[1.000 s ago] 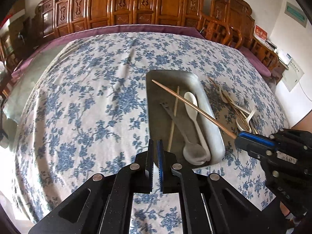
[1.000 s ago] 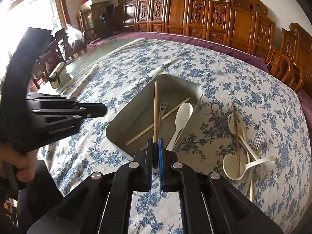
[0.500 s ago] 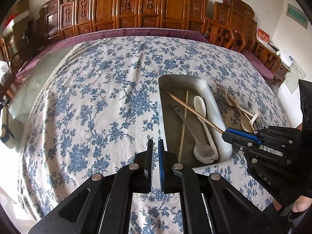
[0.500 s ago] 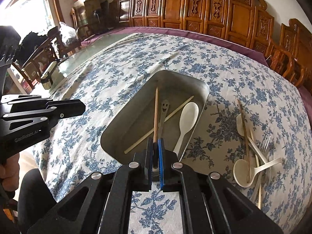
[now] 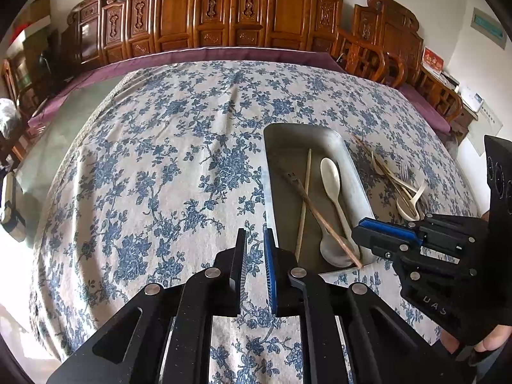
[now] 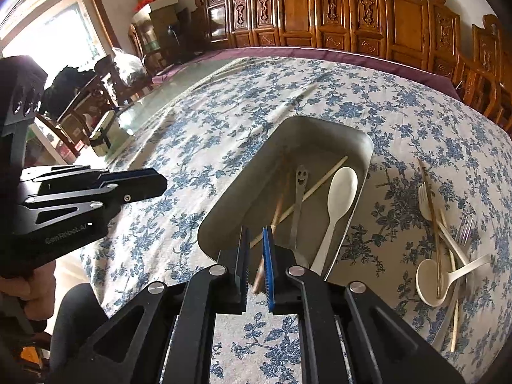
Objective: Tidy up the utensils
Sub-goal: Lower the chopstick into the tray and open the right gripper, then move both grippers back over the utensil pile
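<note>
A metal tray on the flowered cloth holds a white spoon, a pale chopstick, a smiley-faced metal pick and a dark chopstick. The dark chopstick's near end rests over the tray's near rim. My right gripper hangs over that end. Its jaws are opening, with the blurred stick loose between them. My left gripper hovers left of the tray. Its jaws are opening on nothing.
A loose pile of utensils with white spoons, forks and chopsticks lies on the cloth right of the tray. Carved wooden chairs line the table's far side. A hand holds the left gripper.
The right jaws have parted and the dark chopstick has dropped from its raised slant into the tray. The left jaws have parted a little.
</note>
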Demonstrator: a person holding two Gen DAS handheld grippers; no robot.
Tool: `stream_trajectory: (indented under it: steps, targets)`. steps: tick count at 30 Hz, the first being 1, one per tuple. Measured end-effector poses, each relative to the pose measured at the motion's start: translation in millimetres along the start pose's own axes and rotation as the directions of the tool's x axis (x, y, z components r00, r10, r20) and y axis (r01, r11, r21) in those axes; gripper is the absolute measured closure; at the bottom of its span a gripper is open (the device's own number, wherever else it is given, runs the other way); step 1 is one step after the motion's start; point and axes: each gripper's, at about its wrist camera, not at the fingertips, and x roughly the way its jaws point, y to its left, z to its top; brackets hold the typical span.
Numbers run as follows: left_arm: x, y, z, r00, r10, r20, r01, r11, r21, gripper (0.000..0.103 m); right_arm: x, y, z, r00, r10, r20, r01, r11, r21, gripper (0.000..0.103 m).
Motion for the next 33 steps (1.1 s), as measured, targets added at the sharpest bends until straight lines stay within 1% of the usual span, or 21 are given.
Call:
stream_trajectory:
  steps: [3, 5, 9, 11, 12, 15, 19, 25, 28, 30, 33]
  targets:
    - [-2, -3, 0, 1.0, -0.002, 0.001, 0.002, 1.0, 0.003, 0.093, -12, -8, -1, 1.0, 0.006, 0.027, -0.006, 1.0, 0.017, 0.092]
    - [-3, -8, -1, 1.0, -0.007, 0.005, 0.007, 1.0, 0.009, 0.083, -23, -16, -3, 0.999, -0.008, 0.048, 0.007, 1.0, 0.019, 0.092]
    - [-5, -26, -1, 1.0, -0.022, 0.014, 0.022, 0.999, 0.036, 0.079, -49, -38, -13, 0.996, -0.048, 0.081, 0.047, 0.999, 0.024, 0.092]
    - [-5, -37, -1, 0.999, -0.038, 0.018, 0.037, 0.998, 0.05, 0.072, -61, -53, -19, 0.993, -0.07, 0.095, 0.067, 0.997, 0.037, 0.092]
    - [-5, -43, 0, 0.999, -0.044, 0.021, 0.043, 0.997, 0.057, 0.071, -67, -61, -23, 0.991, -0.085, 0.102, 0.081, 0.996, 0.041, 0.092]
    - [-4, -64, 1, 0.997, -0.074, 0.027, 0.071, 0.994, 0.082, 0.07, -81, -89, -36, 0.983, -0.142, 0.114, 0.135, 0.989, 0.061, 0.085]
    - [2, -95, 3, 0.994, -0.111, 0.021, 0.108, 0.987, 0.118, 0.067, -90, -127, -53, 0.976, -0.191, 0.108, 0.18, 0.978, 0.102, 0.085]
    - [17, -134, 5, 0.988, -0.154, 0.005, 0.152, 0.977, 0.15, 0.067, -90, -169, -67, 0.969, -0.222, 0.107, 0.203, 0.966, 0.163, 0.085]
    - [29, -151, 5, 0.987, -0.163, -0.014, 0.163, 0.974, 0.16, 0.067, -87, -188, -73, 0.966, -0.236, 0.107, 0.215, 0.96, 0.181, 0.085]
    - [38, -163, 6, 0.986, -0.167, -0.024, 0.169, 0.971, 0.168, 0.067, -84, -197, -75, 0.966, -0.237, 0.104, 0.214, 0.958, 0.193, 0.082]
    - [54, -177, 10, 0.985, -0.169, -0.038, 0.173, 0.97, 0.174, 0.067, -80, -209, -78, 0.966, -0.237, 0.099, 0.214, 0.956, 0.203, 0.081]
